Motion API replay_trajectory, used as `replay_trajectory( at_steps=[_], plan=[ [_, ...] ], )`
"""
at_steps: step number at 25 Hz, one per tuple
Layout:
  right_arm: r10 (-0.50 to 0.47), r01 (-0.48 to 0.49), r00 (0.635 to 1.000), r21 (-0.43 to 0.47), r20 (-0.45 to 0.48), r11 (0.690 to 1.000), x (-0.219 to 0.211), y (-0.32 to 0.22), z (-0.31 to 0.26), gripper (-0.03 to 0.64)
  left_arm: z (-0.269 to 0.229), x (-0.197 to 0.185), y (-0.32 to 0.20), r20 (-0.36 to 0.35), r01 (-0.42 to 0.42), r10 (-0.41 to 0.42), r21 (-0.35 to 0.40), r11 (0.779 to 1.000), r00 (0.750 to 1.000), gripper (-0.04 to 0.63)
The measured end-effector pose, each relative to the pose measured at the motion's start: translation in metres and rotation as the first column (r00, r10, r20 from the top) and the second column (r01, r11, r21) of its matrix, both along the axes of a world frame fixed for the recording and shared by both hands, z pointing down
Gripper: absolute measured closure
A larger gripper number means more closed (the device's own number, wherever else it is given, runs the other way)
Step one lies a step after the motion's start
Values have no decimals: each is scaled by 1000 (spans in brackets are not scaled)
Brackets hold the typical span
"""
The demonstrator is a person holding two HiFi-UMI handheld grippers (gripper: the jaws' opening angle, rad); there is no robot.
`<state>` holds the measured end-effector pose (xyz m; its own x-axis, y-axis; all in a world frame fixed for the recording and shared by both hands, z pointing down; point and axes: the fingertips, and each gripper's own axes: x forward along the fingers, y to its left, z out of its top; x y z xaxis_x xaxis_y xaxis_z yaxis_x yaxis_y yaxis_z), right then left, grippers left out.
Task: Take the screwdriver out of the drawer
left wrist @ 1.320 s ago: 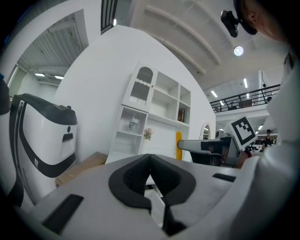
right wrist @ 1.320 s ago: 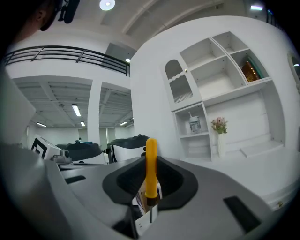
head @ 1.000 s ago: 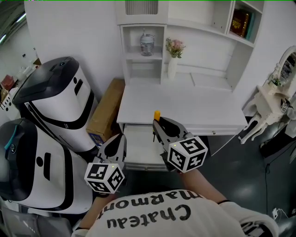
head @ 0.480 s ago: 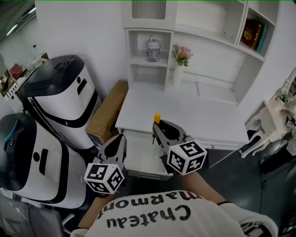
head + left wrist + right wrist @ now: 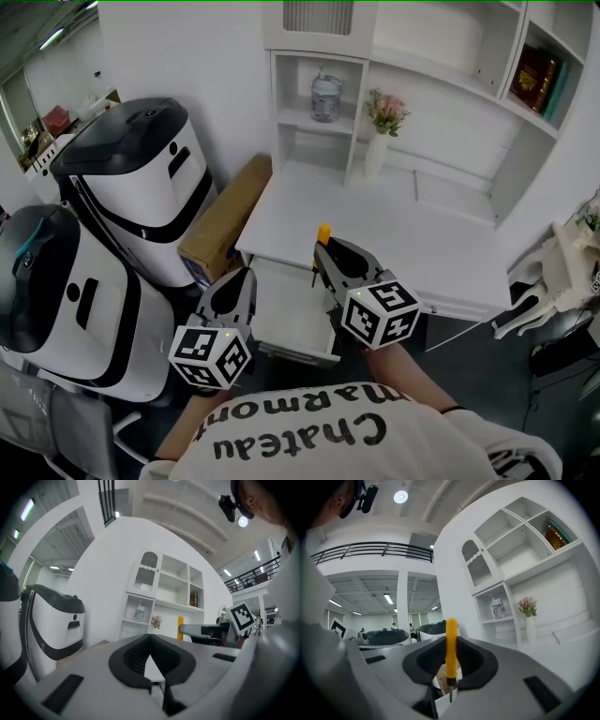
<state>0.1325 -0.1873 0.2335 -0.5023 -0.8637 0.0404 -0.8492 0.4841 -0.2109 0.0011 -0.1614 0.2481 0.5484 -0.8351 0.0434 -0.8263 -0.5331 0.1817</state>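
The drawer (image 5: 286, 311) stands pulled out from under the front edge of the white table (image 5: 412, 234), and its white floor shows bare.

Over the drawer's right rear corner, the right gripper (image 5: 323, 255) has its jaws closed on the screwdriver (image 5: 323, 233). The tool stands upright, with the yellow handle sticking up above the jaws and the thin metal shaft pointing down toward the drawer. In the right gripper view the dark pads (image 5: 433, 660) pinch the screwdriver (image 5: 451, 648) low on its handle, and the short shaft ends just below them. The gripper's marker cube lies at the drawer's front right corner, toward the person.

The left gripper (image 5: 244, 281) hangs at the drawer's left edge, and its marker cube sits lower left of the drawer front. In the left gripper view its jaws (image 5: 150, 638) are closed tip to tip and hold nothing.

Left of the drawer, a long cardboard box (image 5: 225, 217) leans along the table's side. Further left stand two white-and-black machines (image 5: 127, 183). Beyond the drawer, at the back of the table, a white vase of pink flowers (image 5: 380, 141) stands by the shelf unit. A clear jar (image 5: 325, 97) sits on a shelf, up and behind the drawer. A dark book (image 5: 534, 75) is in a shelf compartment far up and right of the drawer.
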Motion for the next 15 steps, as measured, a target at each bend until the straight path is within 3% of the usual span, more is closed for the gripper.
replay_trajectory(
  at_steps=[6,15],
  plan=[
    [-36,37,999,-40,33,999,14,1,15,537,11,13,8,0,35,-35,-11,999,999,572],
    [-61,62,998,-87,11,994,29,2,45,537,39,29,15,0,61,-61,-58,996,998,572]
  ],
)
